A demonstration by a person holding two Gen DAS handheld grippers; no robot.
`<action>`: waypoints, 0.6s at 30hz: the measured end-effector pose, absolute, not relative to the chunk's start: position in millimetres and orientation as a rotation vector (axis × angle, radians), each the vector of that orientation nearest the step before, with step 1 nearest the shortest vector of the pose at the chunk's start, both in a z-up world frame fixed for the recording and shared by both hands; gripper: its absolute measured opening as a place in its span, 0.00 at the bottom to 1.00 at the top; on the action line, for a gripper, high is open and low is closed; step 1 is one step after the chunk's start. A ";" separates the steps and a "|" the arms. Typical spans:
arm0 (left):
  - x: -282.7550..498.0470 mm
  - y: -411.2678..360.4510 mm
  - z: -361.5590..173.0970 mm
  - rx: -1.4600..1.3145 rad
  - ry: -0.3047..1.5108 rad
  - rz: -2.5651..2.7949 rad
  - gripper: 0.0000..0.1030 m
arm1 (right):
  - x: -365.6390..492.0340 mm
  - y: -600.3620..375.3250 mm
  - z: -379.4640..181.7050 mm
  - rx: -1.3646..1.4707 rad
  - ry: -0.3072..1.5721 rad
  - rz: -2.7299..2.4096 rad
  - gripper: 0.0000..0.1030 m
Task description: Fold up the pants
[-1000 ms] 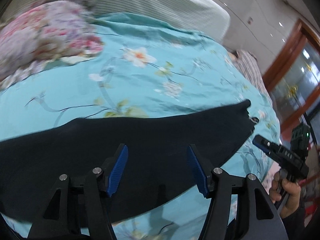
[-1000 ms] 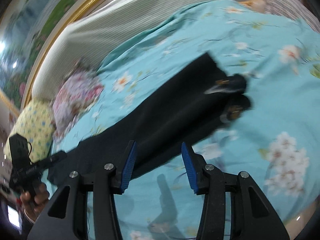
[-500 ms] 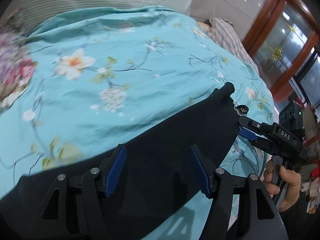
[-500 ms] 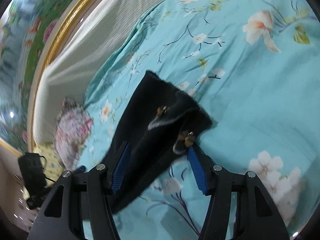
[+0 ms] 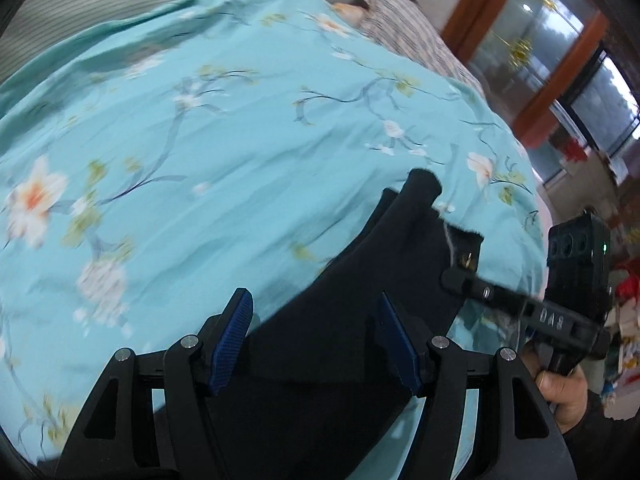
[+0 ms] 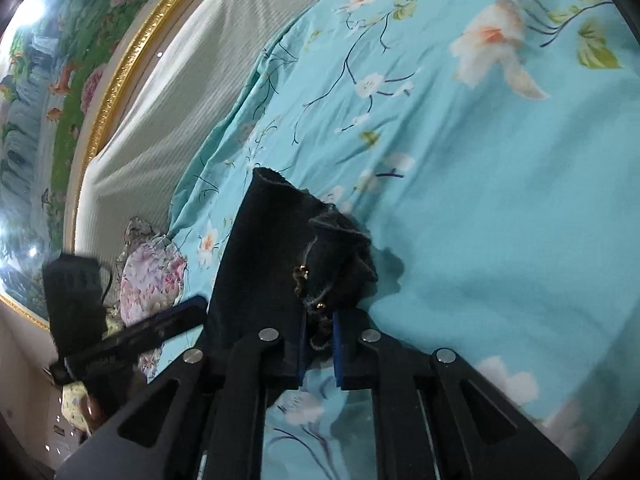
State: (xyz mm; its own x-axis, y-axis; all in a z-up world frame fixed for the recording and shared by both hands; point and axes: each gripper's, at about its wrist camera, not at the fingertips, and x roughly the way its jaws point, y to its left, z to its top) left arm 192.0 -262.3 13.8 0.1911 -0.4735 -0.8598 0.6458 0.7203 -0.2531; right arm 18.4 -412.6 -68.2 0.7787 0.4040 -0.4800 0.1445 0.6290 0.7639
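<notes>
the black pants lie on a turquoise floral bedsheet, running from the lower middle of the left wrist view up to a raw-edged end right of centre. the left gripper stands wide open at the bottom of that view, its blue pads spread over the dark cloth without pinching it; the left pad sits at the pants' edge where cloth meets sheet. the right gripper enters from the right edge of the same view, held by a hand, its tip at the pants' end by a small brass fitting.

in the right wrist view the right gripper sits at bottom centre; its jaws have just been closing and now pinch a bunched fold of the pants, with gold fittings just above the pads. the cloth rises from the jaws toward the middle of the frame. the left gripper shows blurred at the lower left, beside a flowered pillow.
</notes>
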 end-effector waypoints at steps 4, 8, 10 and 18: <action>203.1 -297.8 4.5 0.193 1.178 -0.876 0.63 | 12.9 -418.1 -72.3 0.916 0.664 0.185 0.10; 210.4 -331.7 -9.8 0.215 1.242 -0.958 0.60 | 13.6 -420.1 -71.4 0.912 0.655 0.191 0.10; 215.1 -342.2 -18.4 0.214 1.266 -0.976 0.60 | 13.3 -420.7 -72.4 0.913 0.653 0.196 0.10; 231.9 -332.5 -17.8 0.036 1.298 -1.049 0.11 | 12.3 -419.0 -70.2 0.900 0.637 0.235 0.10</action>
